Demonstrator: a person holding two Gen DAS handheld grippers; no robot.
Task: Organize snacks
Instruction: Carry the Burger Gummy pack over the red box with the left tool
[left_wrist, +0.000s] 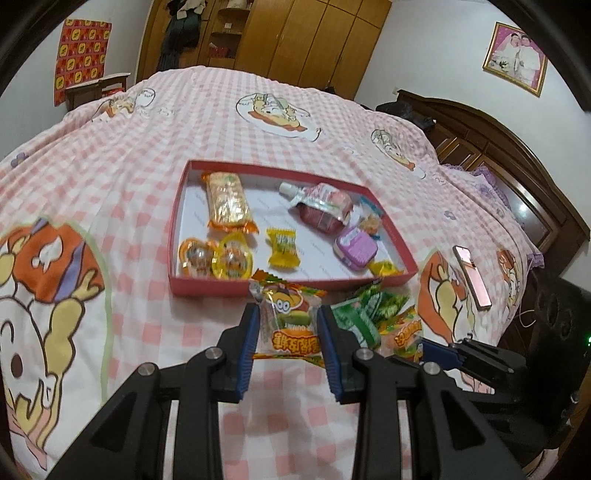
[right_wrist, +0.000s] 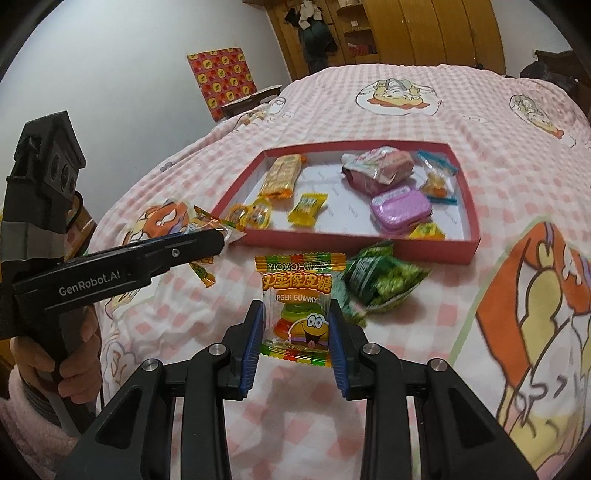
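Left gripper (left_wrist: 288, 325): jaws pinching a gummy packet (left_wrist: 286, 321).
Right gripper (right_wrist: 295, 325): jaws pinching burger gummy (right_wrist: 297, 314).
Risk: slick wrappers slipping short of red box (right_wrist: 436, 245).

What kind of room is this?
Most likely a bedroom: the snacks sit on a bed with a pink checked cartoon bedspread, beside a dark wooden headboard, with a big wooden wardrobe behind.

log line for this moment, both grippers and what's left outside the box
left gripper: shut on burger gummy packet | right gripper: around second burger gummy packet, grip unclear | green snack bag: on bed | red box: part filled
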